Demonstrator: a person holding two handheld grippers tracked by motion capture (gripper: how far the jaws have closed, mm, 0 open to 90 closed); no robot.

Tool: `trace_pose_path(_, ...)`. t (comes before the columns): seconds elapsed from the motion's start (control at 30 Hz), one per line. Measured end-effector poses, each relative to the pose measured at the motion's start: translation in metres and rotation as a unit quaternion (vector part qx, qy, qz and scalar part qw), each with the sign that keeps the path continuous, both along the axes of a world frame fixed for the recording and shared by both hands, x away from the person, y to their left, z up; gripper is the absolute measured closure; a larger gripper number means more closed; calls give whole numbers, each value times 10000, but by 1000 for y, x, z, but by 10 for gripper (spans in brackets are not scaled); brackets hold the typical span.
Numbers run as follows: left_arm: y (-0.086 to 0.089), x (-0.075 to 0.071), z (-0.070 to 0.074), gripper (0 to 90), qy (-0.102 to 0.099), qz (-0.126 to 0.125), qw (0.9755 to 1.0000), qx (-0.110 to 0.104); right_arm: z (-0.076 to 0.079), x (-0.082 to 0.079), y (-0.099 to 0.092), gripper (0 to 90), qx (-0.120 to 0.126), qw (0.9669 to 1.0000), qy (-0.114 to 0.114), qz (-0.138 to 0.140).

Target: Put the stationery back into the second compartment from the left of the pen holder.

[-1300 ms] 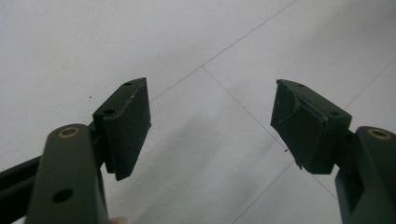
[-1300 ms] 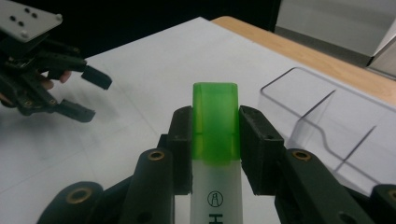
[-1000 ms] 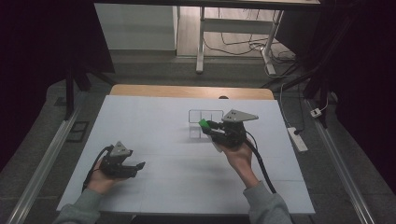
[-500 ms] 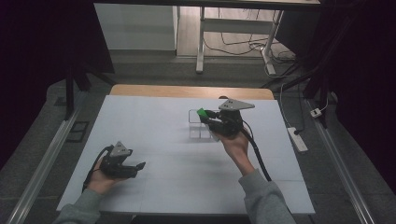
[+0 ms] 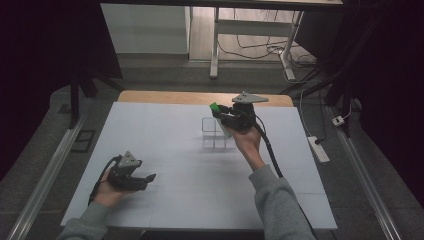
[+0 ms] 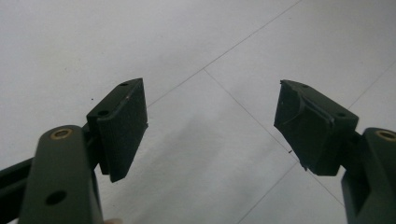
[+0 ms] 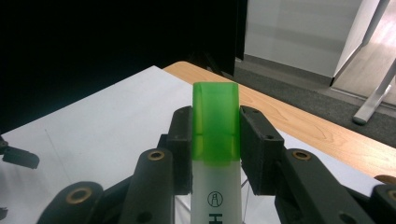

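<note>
Nearest the person, the left gripper (image 5: 148, 177) rests low on the white table (image 5: 165, 200), its jaws spread apart with bare surface between them. Farther out, the right gripper (image 5: 218, 113) is clamped on a green-capped highlighter (image 7: 215, 140), the cap jutting beyond the pads. Just below and ahead of it stands a clear divided holder (image 5: 214, 134). The pen looks tilted; if lowered that way, its end could catch a wall and tip the light holder.
</note>
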State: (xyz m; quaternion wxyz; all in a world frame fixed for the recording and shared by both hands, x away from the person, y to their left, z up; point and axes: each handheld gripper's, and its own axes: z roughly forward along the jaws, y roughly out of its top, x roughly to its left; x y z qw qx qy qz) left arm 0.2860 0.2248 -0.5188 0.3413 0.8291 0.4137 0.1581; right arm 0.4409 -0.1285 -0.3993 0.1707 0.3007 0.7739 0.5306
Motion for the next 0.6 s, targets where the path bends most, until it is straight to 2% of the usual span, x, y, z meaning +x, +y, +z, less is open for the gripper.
trace_pose_path(0.33,-1,0,-1,255,23,-39,10000,12,5,15,7,665,99,9999,-137,-2)
trace_pose_path(0.6,0,1,-1,256,31,-44,10000,23,0,31,11,665,215,9997,-45,-90)
